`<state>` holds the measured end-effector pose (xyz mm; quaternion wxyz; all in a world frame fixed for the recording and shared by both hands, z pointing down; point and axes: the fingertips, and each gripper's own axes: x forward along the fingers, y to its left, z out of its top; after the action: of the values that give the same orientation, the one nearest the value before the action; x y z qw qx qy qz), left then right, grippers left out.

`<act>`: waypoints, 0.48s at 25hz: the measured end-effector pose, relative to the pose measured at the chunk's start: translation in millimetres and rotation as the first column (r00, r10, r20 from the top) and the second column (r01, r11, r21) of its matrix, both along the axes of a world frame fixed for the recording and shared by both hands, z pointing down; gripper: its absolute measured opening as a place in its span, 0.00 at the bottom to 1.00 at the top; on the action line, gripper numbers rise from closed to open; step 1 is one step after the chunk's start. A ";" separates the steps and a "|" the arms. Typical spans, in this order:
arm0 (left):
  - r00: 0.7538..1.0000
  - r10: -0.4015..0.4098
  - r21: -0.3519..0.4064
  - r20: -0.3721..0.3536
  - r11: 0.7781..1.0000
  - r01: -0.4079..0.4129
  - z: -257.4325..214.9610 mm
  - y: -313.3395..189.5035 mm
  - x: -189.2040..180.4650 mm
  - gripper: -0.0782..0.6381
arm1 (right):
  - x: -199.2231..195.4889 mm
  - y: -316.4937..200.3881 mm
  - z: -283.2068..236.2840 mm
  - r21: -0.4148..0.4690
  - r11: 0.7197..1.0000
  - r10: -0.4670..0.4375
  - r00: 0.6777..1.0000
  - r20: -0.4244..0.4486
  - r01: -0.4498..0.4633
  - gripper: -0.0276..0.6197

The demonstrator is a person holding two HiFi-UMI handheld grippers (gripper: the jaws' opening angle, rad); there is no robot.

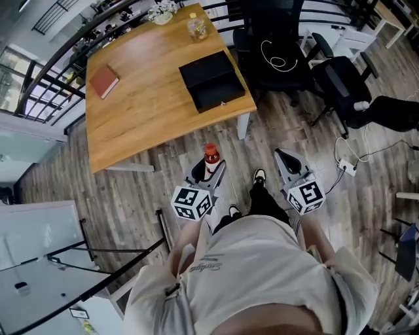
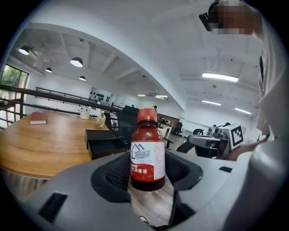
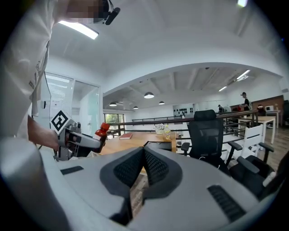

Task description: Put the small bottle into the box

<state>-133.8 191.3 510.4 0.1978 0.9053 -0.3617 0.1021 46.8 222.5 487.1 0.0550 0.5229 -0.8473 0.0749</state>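
A small dark-red bottle (image 1: 211, 159) with a red cap and white label stands upright between the jaws of my left gripper (image 1: 208, 174), which is shut on it over the floor, short of the table's near edge. In the left gripper view the bottle (image 2: 147, 155) fills the middle between the pads. The open black box (image 1: 211, 80) sits on the wooden table (image 1: 144, 105) near its right edge, and shows as a dark box (image 2: 104, 142) beyond the bottle. My right gripper (image 1: 286, 161) hangs to the right with its jaws shut and empty (image 3: 143, 168).
A red book (image 1: 103, 82) lies on the table's left side. A clear jar (image 1: 197, 27) and a glass dish (image 1: 160, 13) stand at the far edge. Black office chairs (image 1: 281, 46) crowd the table's right side. A railing (image 1: 59, 55) runs behind. Cables (image 1: 350, 163) trail on the floor.
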 end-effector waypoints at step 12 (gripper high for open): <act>0.998 0.034 0.006 0.060 0.999 -0.034 -6.3 -86.7 96.2 0.42 | 67.9 -95.4 20.2 0.010 0.999 -0.045 0.995 0.087 0.045 0.03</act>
<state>-37.6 104.6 504.0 0.1822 0.9085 -0.3525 0.1312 114.6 127.2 507.3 0.0174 0.5001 -0.8608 0.0932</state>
